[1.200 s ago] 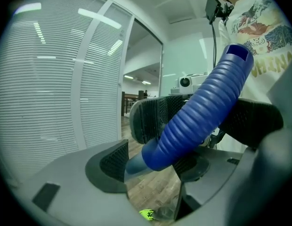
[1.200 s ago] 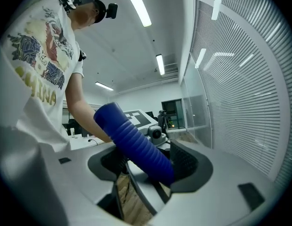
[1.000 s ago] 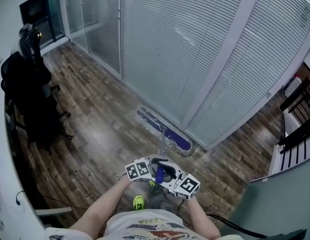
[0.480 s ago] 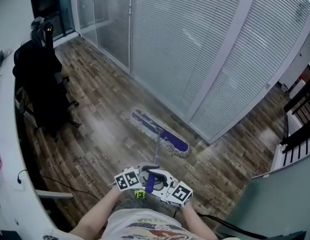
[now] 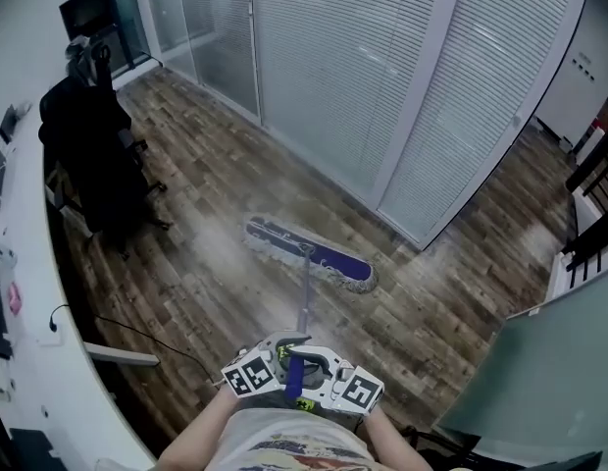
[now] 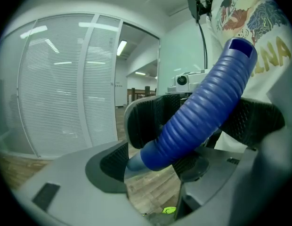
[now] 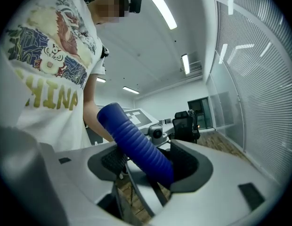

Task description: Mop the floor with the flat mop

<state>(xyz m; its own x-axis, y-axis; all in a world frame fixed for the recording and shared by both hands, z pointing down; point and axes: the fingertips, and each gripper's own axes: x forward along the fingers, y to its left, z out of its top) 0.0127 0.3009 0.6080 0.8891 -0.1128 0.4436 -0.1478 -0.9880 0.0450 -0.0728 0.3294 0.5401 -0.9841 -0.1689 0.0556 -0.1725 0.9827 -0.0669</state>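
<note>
**Grippers.** We found the left gripper (image 6: 193,126) closed on the blue ribbed grip (image 6: 198,112) at the top of the flat mop. Its dark textured pads (image 6: 146,119) pressed against either side of the grip, which ran slantwise between them. The right gripper (image 7: 150,161) was likewise clamped on the same grip, lower down, and the grip's upper end stood clear above its jaws. In the head view both grippers sat close together at the bottom edge, with their marker cubes (image 5: 247,377) turned upward. The cubes bore black-and-white square codes only, and we could read no text on them.

**Mop.** A thin pole (image 5: 304,297) ran from the grip forward and down to the mop head (image 5: 309,255). The head was blue with a pale fringe and lay flat on the wooden plank floor (image 5: 206,204). It sat about mid-floor, lying slantwise, and was near the blind-covered glass partition (image 5: 353,86) but apart from it.

**Writing.** On the person's white shirt (image 7: 52,95) we read the gold letters "HINA" under a coloured print. The start of the word was cut off by the fold of the cloth.

**Surroundings.** A black office chair (image 5: 93,150) stood at the floor's left edge, just beside a curved white desk (image 5: 29,292). A dark cable (image 5: 137,334) trailed over the floor near the desk's edge.
</note>
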